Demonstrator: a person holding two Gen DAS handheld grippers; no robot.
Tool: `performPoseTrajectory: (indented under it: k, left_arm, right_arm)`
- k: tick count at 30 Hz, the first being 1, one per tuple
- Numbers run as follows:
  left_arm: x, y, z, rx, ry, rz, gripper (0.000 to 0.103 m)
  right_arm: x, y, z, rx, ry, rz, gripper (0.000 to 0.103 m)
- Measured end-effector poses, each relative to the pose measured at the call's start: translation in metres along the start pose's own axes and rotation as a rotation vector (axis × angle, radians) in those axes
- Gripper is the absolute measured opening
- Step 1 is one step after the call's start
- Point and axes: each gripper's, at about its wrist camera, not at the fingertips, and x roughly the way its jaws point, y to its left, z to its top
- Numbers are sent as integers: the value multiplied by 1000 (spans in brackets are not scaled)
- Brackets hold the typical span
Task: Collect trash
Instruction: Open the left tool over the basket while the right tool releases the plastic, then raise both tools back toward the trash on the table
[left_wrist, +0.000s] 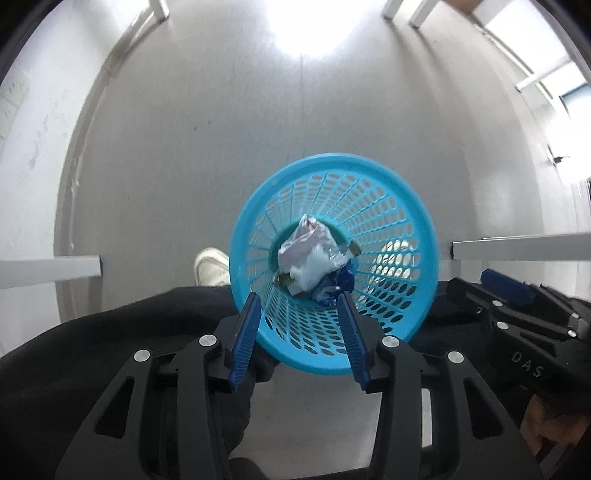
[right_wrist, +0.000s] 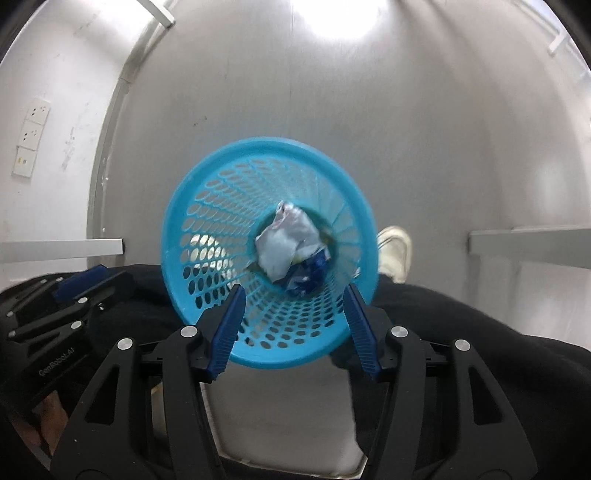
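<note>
both grippers (left_wrist: 299, 299) (right_wrist: 293, 291) gape above basket (left_wrist: 399, 192); crumpled trash (left_wrist: 314, 258) partly hidden.

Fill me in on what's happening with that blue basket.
A person holds a gripper in each hand above a blue mesh wastebasket on the floor. Crumpled wrappers already lie at its bottom. The left gripper and right gripper both point down into it, jaws open and empty. A white shoe stands beside the basket.
</note>
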Motion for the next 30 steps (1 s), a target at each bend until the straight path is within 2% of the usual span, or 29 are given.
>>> performPoseTrajectory:
  k: [2, 4, 7, 10, 14, 20, 25, 28, 30]
  left_arm:
    - [-14, -4, -8, 18, -33, -4, 45]
    - [-33, -8, -17, 26, -84, -40, 47]
    - [-59, -7, -31, 41, -158, -78, 52]
    - [-77, -8, -46, 51, -195, -92, 52]
    - [-105, -11, -66, 106, -239, -96, 52]
    - [-152, -7, -91, 115, -310, -153, 61]
    - [-202, -9, -118, 141, -463, -148, 75]
    - [-227, -11, -135, 160, -551, -126, 77]
    - [-242, -10, -143, 160, -586, -141, 77]
  right_arm:
    - [-16, 3, -7, -11, -38, 11, 54]
    - [-30, 6, -15, -29, -68, 26, 57]
    - [-53, 13, -32, -72, -123, 11, 58]
    - [-78, 17, -49, -105, -192, 15, 60]
    - [-106, 13, -67, -118, -255, 27, 70]
    - [-145, 16, -93, -152, -340, 8, 70]
    - [-187, 18, -118, -167, -424, 40, 70]
    - [-216, 18, -133, -174, -498, 60, 75]
    - [-236, 18, -143, -180, -546, 65, 75]
